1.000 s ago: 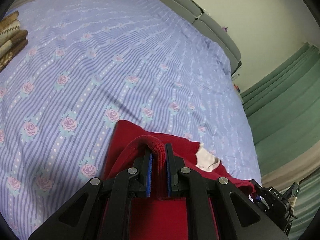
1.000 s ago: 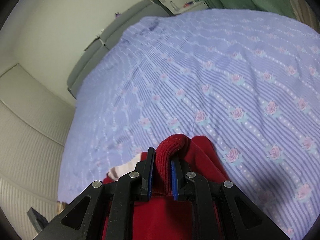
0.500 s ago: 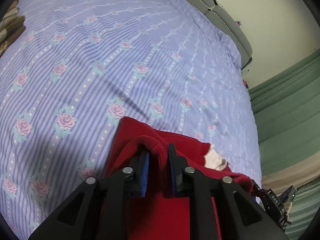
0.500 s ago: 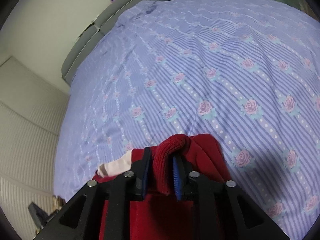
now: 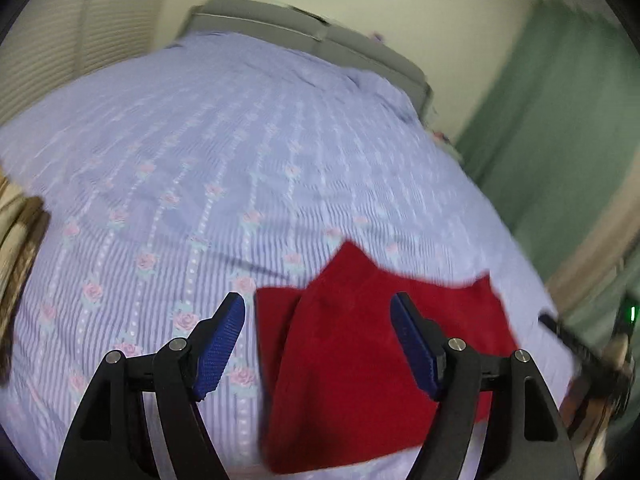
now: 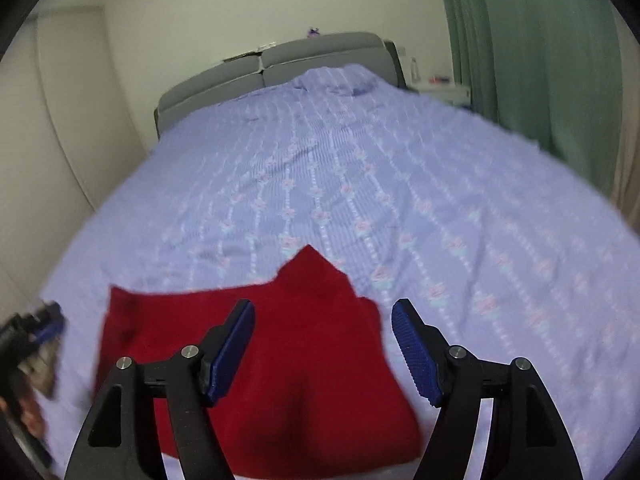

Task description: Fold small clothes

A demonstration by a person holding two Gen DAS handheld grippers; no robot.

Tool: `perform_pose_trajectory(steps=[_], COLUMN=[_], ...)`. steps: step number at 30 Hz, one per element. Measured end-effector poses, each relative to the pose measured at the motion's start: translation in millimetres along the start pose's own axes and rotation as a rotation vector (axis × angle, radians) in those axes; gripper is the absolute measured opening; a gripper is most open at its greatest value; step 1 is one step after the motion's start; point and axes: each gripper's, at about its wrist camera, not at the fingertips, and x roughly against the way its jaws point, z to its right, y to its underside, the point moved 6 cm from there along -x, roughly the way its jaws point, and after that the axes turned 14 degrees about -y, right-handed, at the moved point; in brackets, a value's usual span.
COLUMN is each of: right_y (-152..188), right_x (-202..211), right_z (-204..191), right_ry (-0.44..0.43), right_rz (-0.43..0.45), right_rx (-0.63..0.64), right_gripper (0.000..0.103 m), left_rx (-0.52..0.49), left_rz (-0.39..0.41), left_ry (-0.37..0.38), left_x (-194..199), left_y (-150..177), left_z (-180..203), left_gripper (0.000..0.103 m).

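Open bedspread (image 6: 360,168) ahead (headboard (image 6: 280,64) beyond)

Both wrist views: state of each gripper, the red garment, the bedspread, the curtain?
left gripper: jaws opening, nothing pinched, raised above the cloth.
right gripper: jaws opening, nothing pinched, raised above the cloth.
red garment: let go, lying folded on the bed near its front edge, far corners a little peaked.
bedspread: spread over the bed, lightly creased.
green curtain: drawn shut, hanging beside the bed.

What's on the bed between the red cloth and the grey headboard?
Only bare purple flowered bedspread lies between the red cloth and the grey headboard, seen in the right wrist view.
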Motion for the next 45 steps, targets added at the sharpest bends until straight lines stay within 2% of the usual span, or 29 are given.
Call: perform_pose_trajectory(steps=[3,8,10,15,16,17,19,20,22,25,28,32,35,39,40,41,42,43,44,45], right_y=[6.0,12.1,11.2,3.9,4.3,4.8,6.5,7.3,9.1,6.9,-1.5,-1.2,10.1,17.0,17.1,16.5,15.2,14.0,13.0,11.0], right_x=[-8.4,-33.2,-42.6,-69.5,-75.9,-81.8,-89.6,-92.2,-89.4,-76.1,-71.4,-88.2,-104.7,-106.8,-105.4,-103.4,-98.6,-90.8,-81.9,-66.8], right_z=[7.7,27.0,37.3,49.4,50.5,53.5,53.0,53.4,52.7,46.0,36.3,39.2,48.1,51.1,50.4,49.6,48.7,47.1,45.6,42.9], right_ry=[0.025,-0.022,-0.014,-0.035,-0.043,-0.046,-0.065,-0.067,-0.060,-0.045,-0.023,0.023,0.049,0.052,0.053,0.054,0.060,0.078,0.097,0.117], right_rz=[-0.035,-0.092,-0.105,-0.149,-0.165,-0.182,-0.202,-0.209,-0.196,-0.169,-0.158,-0.211,-0.265,-0.273,-0.279,-0.282,-0.279,-0.274,-0.259,-0.223], right_rx=[0.031,-0.033,-0.057,-0.100,-0.110,-0.129,-0.149,-0.154,-0.154,-0.151,-0.109,-0.115,-0.138,-0.150,-0.146,-0.143,-0.137,-0.126,-0.114,-0.094], right_gripper=[0.071,0.071,0.071,0.068,0.058,0.044,0.033,0.026,0.018,0.016,0.015,0.013,0.012,0.012,0.013,0.019,0.026,0.037,0.043,0.044], left_rx=[-0.054,-0.104,-0.102,-0.042,-0.033,-0.025,-0.009,0.002,0.019,0.055,0.081,0.117,0.114,0.116,0.107,0.094,0.077,0.054,0.027,0.000], left_rz=[-0.064,-0.118,-0.142,-0.210,-0.221,-0.228,-0.235,-0.223,-0.192,-0.179,-0.231,-0.339,-0.370,-0.382,-0.385,-0.383,-0.376,-0.355,-0.307,-0.244], left_ry=[0.008,-0.012,0.010,0.063,0.065,0.063,0.079,0.094,0.121,0.126,0.104,0.071,0.054,0.041,0.034,0.021,-0.008,-0.060,-0.125,-0.176], left_x=[-21.1,-56.6,-67.3,-89.5,-92.4,-93.4,-92.4,-88.6,-71.0,-51.7,-62.8,-97.8,-112.0,-109.0,-106.3,-101.7,-95.1,-87.0,-77.5,-65.2], left_y=[9.6,13.4,12.9,6.3,5.2,4.9,3.2,2.3,1.5,-1.6,-4.9,0.8,6.0,10.4,11.3,12.1,12.1,10.7,6.9,3.3], left_z=[4.4,8.4,13.0,18.3,18.9,18.7,20.2,21.2,20.6,14.3,4.3,-1.5,-3.0,-3.6,-4.5,-5.7,-8.4,-11.9,-16.5,-19.4], left_gripper=[0.074,0.073,0.065,0.056,0.048,0.041,0.016,0.013,0.012,0.012,0.012,0.012,0.014,0.016,0.018,0.019,0.029,0.053,0.063,0.067])
